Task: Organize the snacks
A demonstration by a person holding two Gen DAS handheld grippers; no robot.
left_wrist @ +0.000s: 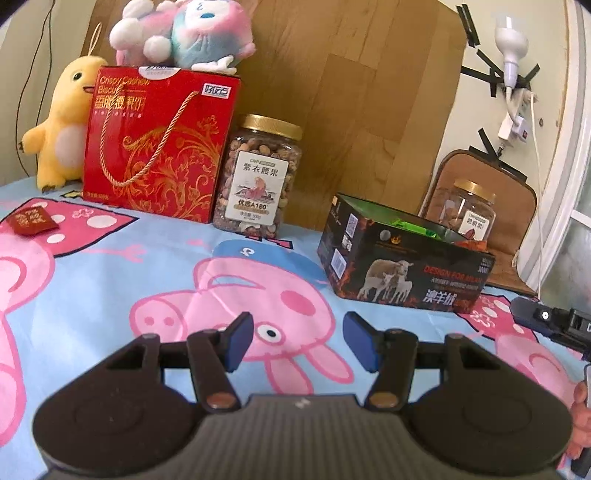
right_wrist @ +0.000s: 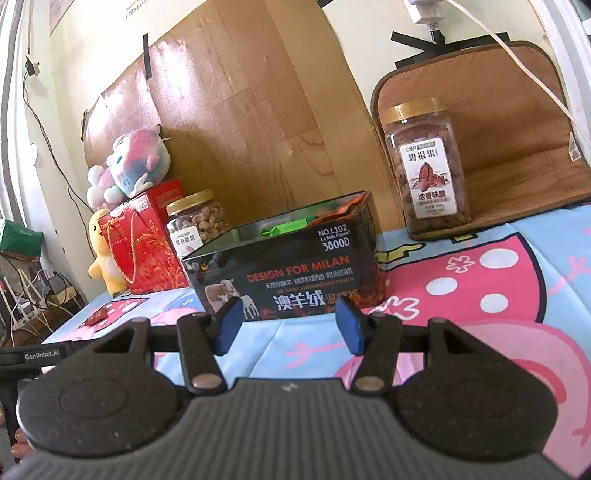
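Blue cartoon-pig cloth table (left_wrist: 110, 258) | open black cardboard box (left_wrist: 402, 273) centre-right, wrappers inside | small red packet (left_wrist: 31, 220) far left, likely next pick | left hand-held gripper (left_wrist: 298, 341), right hand-held gripper (right_wrist: 288, 325): both released, empty

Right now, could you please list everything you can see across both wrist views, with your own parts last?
Cashew jar: 1, clear with gold lid, beside the red box.
Pecan jar: 1, clear with gold lid, on the brown mat, far right.
Black box: 1, open top, green and orange wrappers inside, mid table.
Red gift box: 1, gold rope handle, back left.
Yellow plush: 1, left of the red box.
Pink-blue plush: 1, atop the red box.
Red packet: 1, far left on the cloth.
Tablecloth: 1, blue with pink pigs.
Left tool: open, holding nothing.
Right tool: open, holding nothing.
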